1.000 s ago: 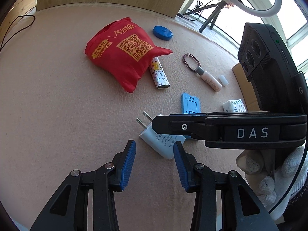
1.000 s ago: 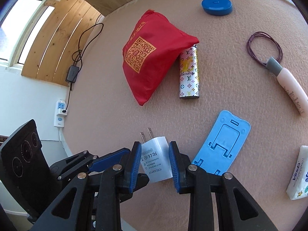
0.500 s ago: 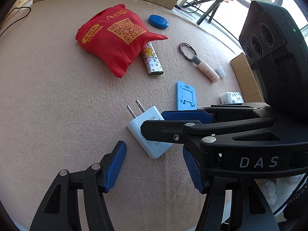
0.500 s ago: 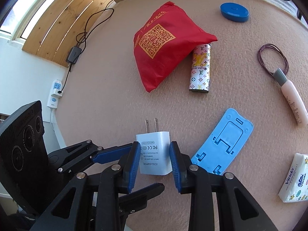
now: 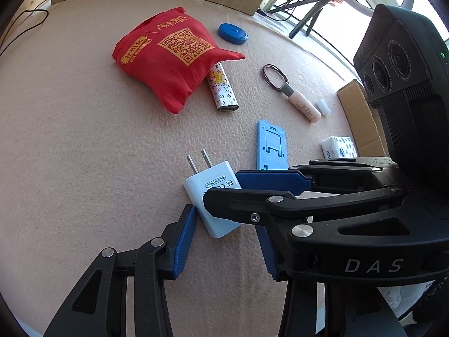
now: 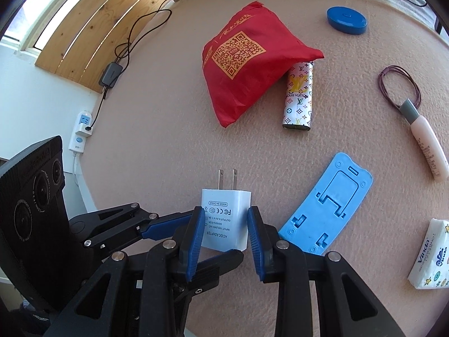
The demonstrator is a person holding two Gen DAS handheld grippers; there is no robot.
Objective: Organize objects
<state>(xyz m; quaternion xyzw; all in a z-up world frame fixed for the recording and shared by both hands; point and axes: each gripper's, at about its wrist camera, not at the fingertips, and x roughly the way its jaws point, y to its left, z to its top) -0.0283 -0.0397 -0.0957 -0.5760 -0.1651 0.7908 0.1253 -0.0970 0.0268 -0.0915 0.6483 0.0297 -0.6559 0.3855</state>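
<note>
A white plug adapter (image 6: 224,219) with two prongs pointing away sits between the blue pads of my right gripper (image 6: 224,224), which is shut on its sides. In the left wrist view the right gripper (image 5: 223,186) reaches in from the right over the adapter (image 5: 210,179). My left gripper (image 5: 224,241) is open around the adapter's near end, and its left pad (image 5: 186,233) is close against the adapter's lower corner. Whether the adapter rests on the pink table (image 5: 84,154) or hangs just above it I cannot tell.
A red bag (image 6: 247,64) lies over one end of a patterned stick (image 6: 299,98). Also on the table are a blue phone stand (image 6: 331,205), a pink tube on hair ties (image 6: 426,140), a tissue pack (image 6: 432,255) and a blue lid (image 6: 346,21). A cardboard box (image 5: 359,118) stands at the right edge.
My left gripper has opened wider and closed in around the adapter's near end. The right gripper has kept its hold and turned the adapter's prongs to point straight away.
</note>
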